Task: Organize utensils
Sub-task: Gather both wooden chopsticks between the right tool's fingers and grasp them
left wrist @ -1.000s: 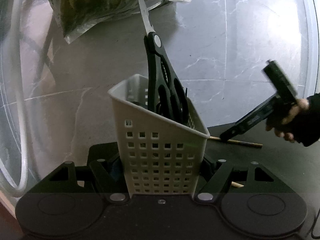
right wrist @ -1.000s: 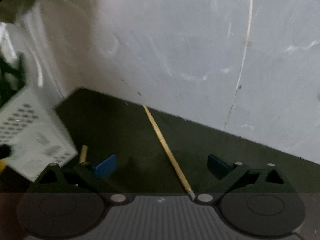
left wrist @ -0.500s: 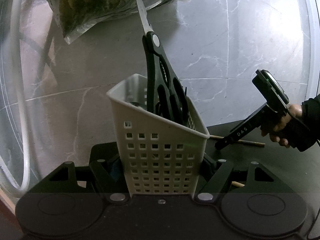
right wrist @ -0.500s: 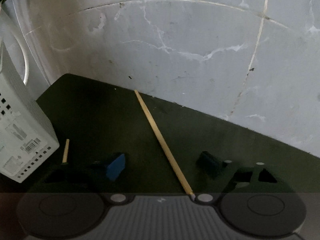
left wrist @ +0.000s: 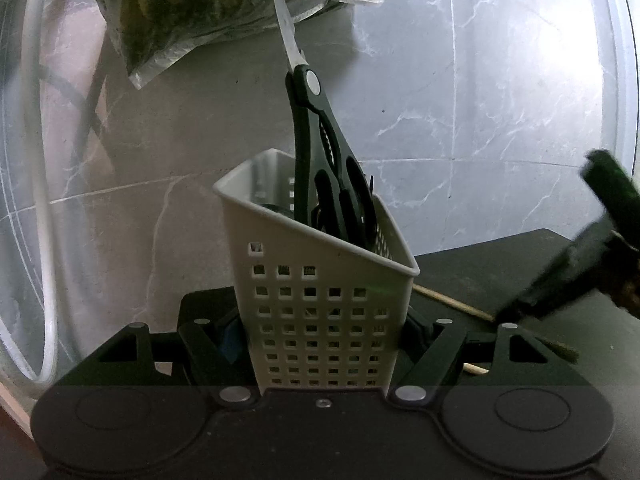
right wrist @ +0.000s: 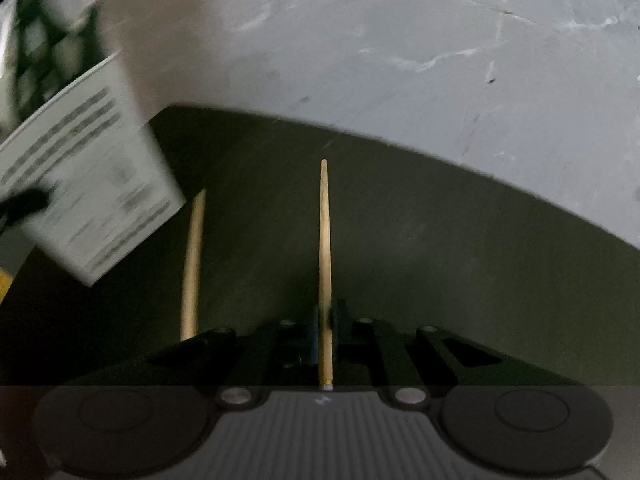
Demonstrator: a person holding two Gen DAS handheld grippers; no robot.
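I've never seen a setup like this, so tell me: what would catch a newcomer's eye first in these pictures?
Probably the black-handled scissors, standing blade-up in the white perforated basket that the left gripper clamps from both sides. Next, in the right wrist view, the right gripper is shut on a wooden chopstick pointing straight ahead, with a second chopstick lying on the dark mat beside it.

1. My left fingers (left wrist: pixel 420 332) clamp the white basket (left wrist: pixel 320 300), which hides their pads.
2. The scissors (left wrist: pixel 316 152) handles sink behind the basket rim ahead of my fingers.
3. My right gripper (left wrist: pixel 568 280) is motion-blurred, cut by the right edge.
4. Left of my right fingers, the basket (right wrist: pixel 92 192) label is too smeared to read.
5. The second chopstick (right wrist: pixel 193 264) disappears behind my right gripper's linkage.
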